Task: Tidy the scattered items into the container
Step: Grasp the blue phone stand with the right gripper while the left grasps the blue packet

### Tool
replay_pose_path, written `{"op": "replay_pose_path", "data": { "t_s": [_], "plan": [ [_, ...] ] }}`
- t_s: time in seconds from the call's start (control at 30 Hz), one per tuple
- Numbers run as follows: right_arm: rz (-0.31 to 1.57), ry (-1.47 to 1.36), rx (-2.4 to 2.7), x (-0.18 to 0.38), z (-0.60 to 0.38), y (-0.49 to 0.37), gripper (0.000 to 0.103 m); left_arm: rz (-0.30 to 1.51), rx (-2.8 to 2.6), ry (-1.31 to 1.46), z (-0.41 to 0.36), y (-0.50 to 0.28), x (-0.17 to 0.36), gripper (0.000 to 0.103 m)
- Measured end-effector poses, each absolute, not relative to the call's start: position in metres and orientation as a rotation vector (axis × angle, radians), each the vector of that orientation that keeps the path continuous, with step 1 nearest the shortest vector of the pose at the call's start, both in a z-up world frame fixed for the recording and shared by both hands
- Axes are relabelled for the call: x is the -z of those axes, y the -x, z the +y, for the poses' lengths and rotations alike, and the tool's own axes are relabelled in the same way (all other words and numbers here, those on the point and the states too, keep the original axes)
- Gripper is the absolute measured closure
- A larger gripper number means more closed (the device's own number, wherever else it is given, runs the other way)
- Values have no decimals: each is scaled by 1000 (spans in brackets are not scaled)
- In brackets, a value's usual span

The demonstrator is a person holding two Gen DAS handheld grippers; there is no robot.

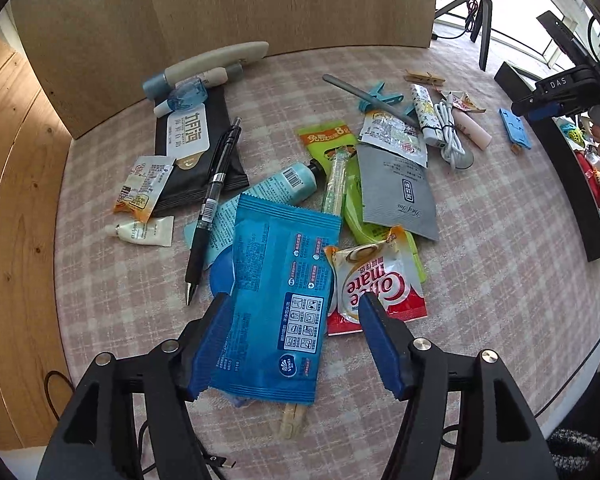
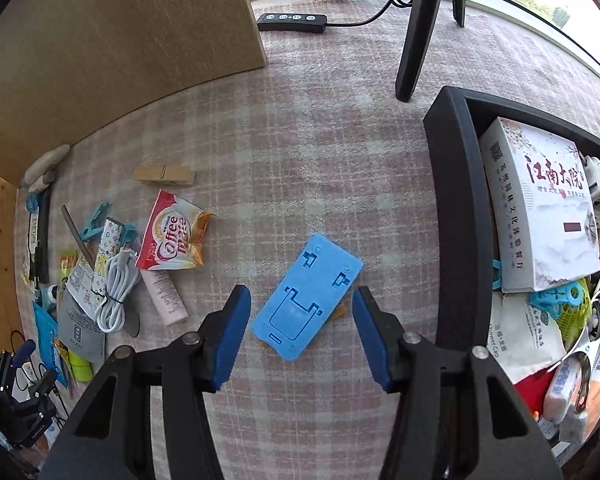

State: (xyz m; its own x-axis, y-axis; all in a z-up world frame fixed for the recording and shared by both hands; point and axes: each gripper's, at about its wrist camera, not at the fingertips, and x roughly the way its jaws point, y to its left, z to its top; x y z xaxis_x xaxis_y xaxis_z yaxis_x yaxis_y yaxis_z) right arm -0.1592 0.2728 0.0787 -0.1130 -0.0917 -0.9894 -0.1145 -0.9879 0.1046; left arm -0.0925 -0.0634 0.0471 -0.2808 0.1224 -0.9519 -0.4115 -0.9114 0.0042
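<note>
In the left wrist view my left gripper (image 1: 296, 312) is open, its blue pads either side of a blue wet-wipe packet (image 1: 276, 288) lying on the checked cloth; the left pad touches the packet's edge. A red Coffee-mate sachet (image 1: 380, 284) lies beside the right pad. In the right wrist view my right gripper (image 2: 302, 308) is open just above a flat blue phone stand (image 2: 306, 298) on the cloth, pads apart from it. The black container (image 2: 452, 208) stands at the right, holding a white box (image 2: 540, 208) and several small items.
Scattered across the cloth: a black pen (image 1: 214, 208), black wipes pack (image 1: 198, 152), teal tube (image 1: 288, 180), grey pouch (image 1: 400, 196), white cable (image 1: 448, 132), wooden clothespin (image 2: 164, 174), another Coffee-mate sachet (image 2: 172, 236). A wooden board (image 1: 228, 8) stands behind. A tripod leg (image 2: 416, 32) stands near the container.
</note>
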Motion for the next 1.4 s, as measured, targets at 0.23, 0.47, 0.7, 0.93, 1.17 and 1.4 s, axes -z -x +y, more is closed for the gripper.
{"op": "replay_pose_path", "data": {
  "t_s": [0.23,0.47,0.7,0.93,1.17,1.4],
  "plan": [
    [222,2097,-2318,-78,269,162,51,442,-2205,1655,-71,89,-37,40],
    [195,2092,-2295,-76,265,178,51,494,-2178,1696,-67,93,-21,40],
    [169,2110,-2261,-72,255,195,51,466,-2193,1689,-70,94,-24,40],
    [131,2114,-2235,-73,233,209,51,455,-2184,1685,-69,91,-26,42],
    [50,2100,-2228,-71,234,224,62,462,-2182,1685,-57,93,-23,43],
    [98,2116,-2230,-80,267,203,89,448,-2180,1684,-55,85,-21,49]
  ]
}}
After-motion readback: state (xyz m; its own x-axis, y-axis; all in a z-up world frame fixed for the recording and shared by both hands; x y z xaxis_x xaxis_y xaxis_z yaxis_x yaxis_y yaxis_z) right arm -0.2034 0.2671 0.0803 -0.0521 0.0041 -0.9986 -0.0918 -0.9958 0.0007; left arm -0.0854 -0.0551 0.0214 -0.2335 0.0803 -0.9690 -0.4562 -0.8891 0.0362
